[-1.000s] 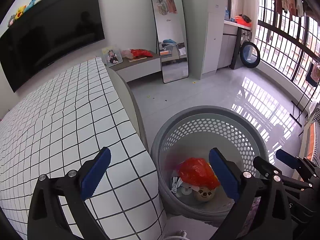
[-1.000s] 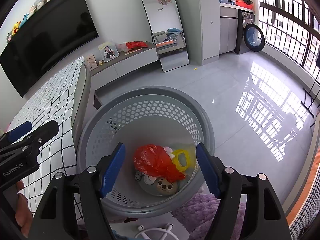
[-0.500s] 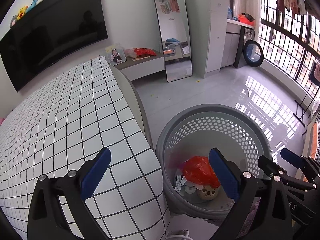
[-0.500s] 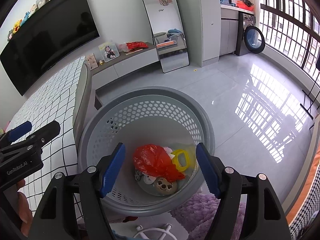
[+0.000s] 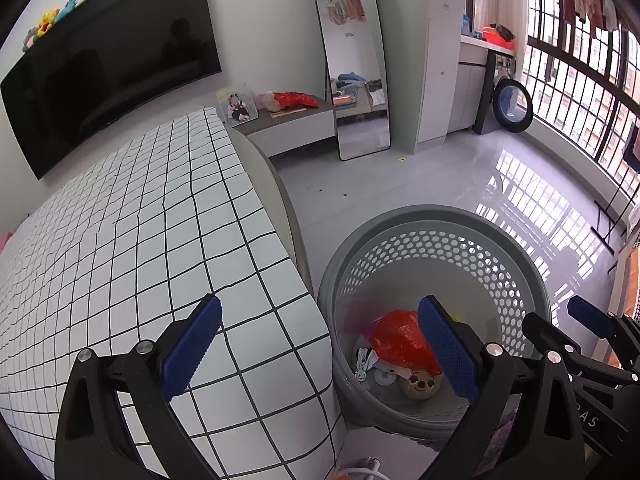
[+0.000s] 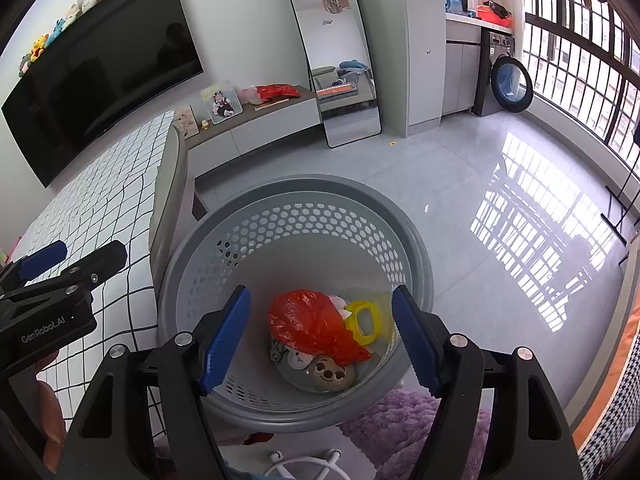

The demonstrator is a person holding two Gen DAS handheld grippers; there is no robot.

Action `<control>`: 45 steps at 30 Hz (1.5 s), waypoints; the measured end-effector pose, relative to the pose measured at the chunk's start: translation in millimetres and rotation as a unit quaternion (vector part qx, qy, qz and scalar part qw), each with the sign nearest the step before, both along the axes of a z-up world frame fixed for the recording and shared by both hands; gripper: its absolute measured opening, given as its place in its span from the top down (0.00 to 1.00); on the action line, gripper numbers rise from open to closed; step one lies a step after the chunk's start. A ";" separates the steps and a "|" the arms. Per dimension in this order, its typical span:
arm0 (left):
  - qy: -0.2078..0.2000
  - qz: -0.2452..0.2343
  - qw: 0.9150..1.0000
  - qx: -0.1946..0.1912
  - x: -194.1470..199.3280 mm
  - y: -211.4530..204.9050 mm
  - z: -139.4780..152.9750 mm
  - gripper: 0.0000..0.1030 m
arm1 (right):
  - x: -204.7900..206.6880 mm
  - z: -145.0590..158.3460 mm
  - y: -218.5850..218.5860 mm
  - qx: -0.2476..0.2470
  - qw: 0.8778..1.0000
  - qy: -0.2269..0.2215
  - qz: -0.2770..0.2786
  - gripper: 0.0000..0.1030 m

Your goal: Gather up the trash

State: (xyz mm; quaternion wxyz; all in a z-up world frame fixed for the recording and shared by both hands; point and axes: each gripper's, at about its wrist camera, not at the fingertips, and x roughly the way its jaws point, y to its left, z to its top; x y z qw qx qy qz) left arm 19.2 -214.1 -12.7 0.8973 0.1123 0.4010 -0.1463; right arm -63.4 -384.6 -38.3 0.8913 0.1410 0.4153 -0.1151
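Observation:
A grey perforated basket (image 6: 296,200) (image 5: 436,216) stands on the floor beside the bed. In it lie a crumpled red plastic bag (image 6: 308,324) (image 5: 396,340), a yellow ring-shaped piece (image 6: 362,320), a round tan face toy (image 6: 330,372) (image 5: 420,384) and small white bits. My right gripper (image 6: 320,336) hangs above the basket, open, nothing between its blue pads. My left gripper (image 5: 320,348) is open and empty, one finger over the bed corner and the other over the basket. Each gripper shows at the edge of the other's view.
A bed with a white black-gridded cover (image 5: 140,240) lies left of the basket. A purple fluffy rug (image 6: 404,424) sits at the basket's near side. A low cabinet (image 6: 256,128) with a red bag and photo frames, a leaning mirror (image 6: 340,60) and a glossy tiled floor (image 6: 500,184) lie beyond.
The left wrist view has shifted slightly, with the basket sitting a little further right in it. The right gripper and the trash in the basket have not moved.

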 end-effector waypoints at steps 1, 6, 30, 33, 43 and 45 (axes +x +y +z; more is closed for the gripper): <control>0.001 0.000 1.000 0.000 0.2 0.1 -0.6 0.06 | -0.1 0.1 0.2 0.000 1.000 0.000 0.000 0.32; 0.002 0.002 1.000 0.001 0.5 0.3 -2.3 0.06 | 0.7 0.2 0.5 0.000 1.000 0.001 -0.001 0.32; -0.003 -0.006 1.000 0.002 -2.5 -1.3 -0.9 0.06 | 0.4 -0.4 0.1 0.000 1.000 0.001 -0.001 0.32; -0.002 -0.006 1.000 0.002 -1.7 -0.8 -1.3 0.06 | 0.4 -0.5 0.1 0.000 1.000 0.002 -0.001 0.32; 0.001 -0.005 1.000 0.003 -1.3 -0.2 -1.8 0.06 | 0.4 -0.4 0.1 0.000 1.000 0.001 -0.001 0.32; 0.000 -0.006 1.000 0.003 -2.0 0.1 -1.2 0.06 | 0.4 -0.3 0.1 0.000 1.000 0.001 -0.001 0.32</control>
